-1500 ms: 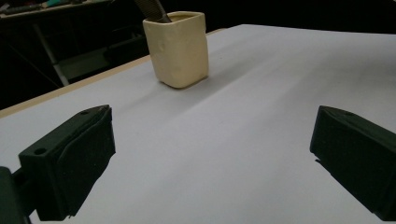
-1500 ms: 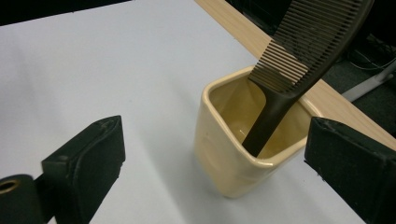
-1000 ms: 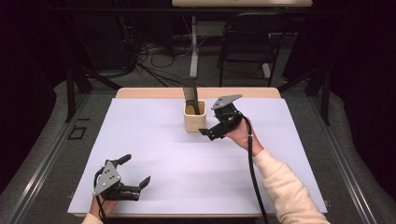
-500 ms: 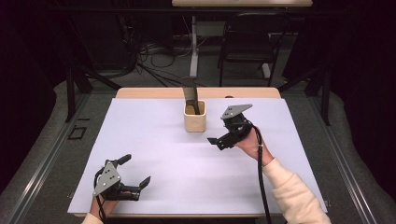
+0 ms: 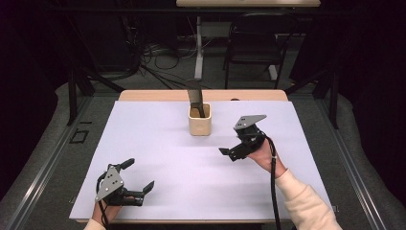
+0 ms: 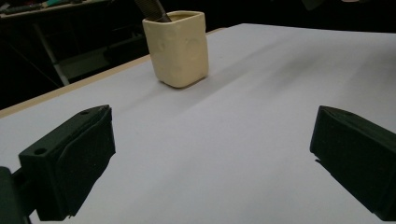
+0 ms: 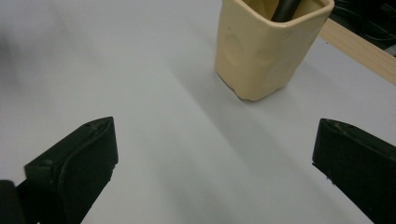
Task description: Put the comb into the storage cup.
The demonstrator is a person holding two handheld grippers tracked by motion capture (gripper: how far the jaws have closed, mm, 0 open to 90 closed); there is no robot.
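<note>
Centrally, toward the far edge of the white sheet (image 5: pixel 158 143) covering the table, stands the cup (image 5: pixel 199 120), a cream, square-sided pot, upright, with a dark flat tool (image 5: pixel 195 96) standing in it and rising above its rim. The right gripper (image 5: pixel 229 153) hangs near the cup, to its right and nearer the person, jaws apart and holding nothing; in the right gripper view the cup (image 7: pixel 268 44) sits ahead of the parted jaws, apart from both, with bare sheet between. The left gripper (image 5: pixel 139 184) rests low at the near left of the sheet, well apart from the cup, jaws likewise wide and empty; in the left gripper view the cup (image 6: pixel 176 46) stands farther off, the tool's (image 6: pixel 152 10) dark shaft leaning at its rim. Judged from this layout, the tool is already lodged in the cup, so the placing appears done and neither claw grips anything. What is left, if anything, cannot be told from the pictures: nothing else lies loose on the sheet.
</note>
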